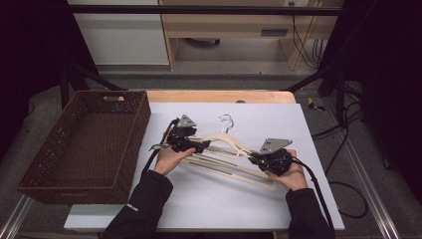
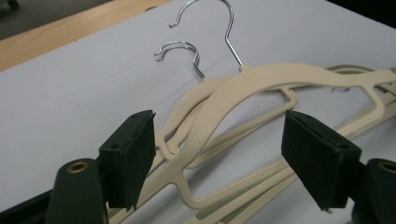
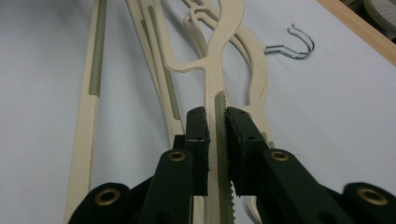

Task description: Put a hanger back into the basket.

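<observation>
On the white mat point(image 1: 209, 199), the top hanger point(image 2: 243, 88) of a stack of cream hangers point(image 1: 226, 162) is gripped at one arm by the right gripper point(image 3: 215, 135), while the left gripper point(image 2: 217, 158) is spread wide around the other arm without touching it. If only the top hanger is lifted, its wire hook point(image 2: 219, 23) could be snagged on the one beneath, and the stack could be dragged. The brown wicker basket point(image 1: 40, 154) at the left is empty.

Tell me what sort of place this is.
Probably a lab or workshop set up for recording handling tasks. A table under a white sheet sits inside a dark metal frame, loose cables trail on the floor, and both hands work cream hangers with hand-held grippers beside a wicker basket.
</observation>
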`<act>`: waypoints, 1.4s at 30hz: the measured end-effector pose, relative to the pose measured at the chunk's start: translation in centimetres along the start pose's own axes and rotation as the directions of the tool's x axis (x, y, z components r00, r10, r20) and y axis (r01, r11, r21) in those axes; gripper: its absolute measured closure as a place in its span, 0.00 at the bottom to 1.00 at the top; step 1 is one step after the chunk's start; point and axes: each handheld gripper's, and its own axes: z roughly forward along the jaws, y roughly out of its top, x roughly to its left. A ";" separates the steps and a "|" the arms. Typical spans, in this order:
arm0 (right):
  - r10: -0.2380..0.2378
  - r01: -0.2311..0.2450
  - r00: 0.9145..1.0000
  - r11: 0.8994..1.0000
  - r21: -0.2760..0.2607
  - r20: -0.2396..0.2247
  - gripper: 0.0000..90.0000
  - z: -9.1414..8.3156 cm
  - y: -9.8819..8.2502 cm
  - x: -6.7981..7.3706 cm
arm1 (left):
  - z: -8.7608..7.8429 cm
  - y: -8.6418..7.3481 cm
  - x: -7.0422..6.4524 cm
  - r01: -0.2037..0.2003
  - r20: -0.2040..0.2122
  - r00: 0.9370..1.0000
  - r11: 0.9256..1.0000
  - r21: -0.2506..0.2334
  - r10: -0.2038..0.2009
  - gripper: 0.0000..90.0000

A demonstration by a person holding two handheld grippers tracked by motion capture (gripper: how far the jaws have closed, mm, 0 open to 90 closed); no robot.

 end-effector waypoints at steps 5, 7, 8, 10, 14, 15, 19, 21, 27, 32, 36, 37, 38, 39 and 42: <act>0.002 -0.002 1.000 1.000 0.006 -0.003 0.89 0.0 0.0 0.1 | 1.8 -0.2 0.1 -0.030 -0.008 1.000 0.999 0.029 0.030 0.37; -0.006 0.006 1.000 1.000 0.005 -0.005 0.89 0.0 0.0 0.1 | 2.4 -0.3 0.1 -0.045 -0.020 0.999 0.998 0.039 0.046 0.41; -0.008 0.008 1.000 1.000 0.004 -0.006 0.88 0.0 0.0 0.1 | 2.7 -0.3 0.2 -0.053 -0.019 0.998 0.997 0.051 0.054 0.43; -0.003 0.003 1.000 1.000 0.004 -0.008 0.89 -0.1 0.1 0.2 | 3.0 -0.4 0.2 -0.075 -0.012 0.997 0.995 0.061 0.076 0.50; -0.014 0.014 1.000 1.000 -0.002 -0.011 0.88 -0.1 0.1 0.1 | 3.2 -0.2 -0.1 -0.113 -0.016 0.993 0.991 0.068 0.114 0.62; -0.005 0.005 1.000 1.000 0.002 -0.011 0.88 -0.2 0.1 0.2 | 3.2 -0.1 -0.1 -0.115 -0.014 0.993 0.991 0.073 0.116 0.63; -0.012 0.012 1.000 1.000 -0.002 -0.011 0.88 -0.3 0.1 0.2 | 3.6 -0.2 -0.1 -0.132 -0.011 0.991 0.986 0.104 0.134 0.67; -0.019 0.019 1.000 1.000 -0.007 -0.014 0.88 -0.4 0.1 0.1 | 3.7 -0.3 0.0 -0.141 -0.013 0.990 0.984 0.108 0.143 0.70; -0.029 0.029 0.999 0.999 -0.018 -0.022 0.88 -0.4 0.0 0.0 | 2.7 -0.1 -0.4 -0.201 -0.026 0.979 0.975 0.100 0.204 0.77; 0.008 -0.009 0.999 1.000 -0.016 -0.034 0.87 -0.6 -0.1 -0.2 | 0.9 0.3 -1.3 -0.258 -0.049 0.964 0.963 0.077 0.262 0.78; 0.040 -0.041 0.998 0.999 -0.019 -0.054 0.86 -0.5 -0.3 -0.4 | -0.4 -0.1 -2.3 -0.307 -0.060 0.949 0.950 0.060 0.310 0.79; 0.045 -0.045 0.997 0.999 -0.013 -0.055 0.86 -0.5 -0.4 -0.4 | -0.8 -0.2 -2.5 -0.316 -0.063 0.945 0.947 0.059 0.320 0.80; 0.048 -0.048 0.997 0.999 -0.011 -0.062 0.86 -0.5 -0.5 -0.4 | -1.1 -0.3 -2.8 -0.330 -0.068 0.940 0.942 0.059 0.334 0.80; 0.045 -0.046 0.997 0.999 -0.017 -0.071 0.85 -0.4 -0.6 -0.5 | -1.3 -0.4 -3.0 -0.339 -0.073 0.937 0.939 0.057 0.343 0.80; 0.067 -0.069 0.995 0.997 -0.025 -0.078 0.83 -0.4 -0.8 -0.6 | -2.1 -1.0 -3.9 -0.369 -0.081 0.924 0.927 0.060 0.373 0.82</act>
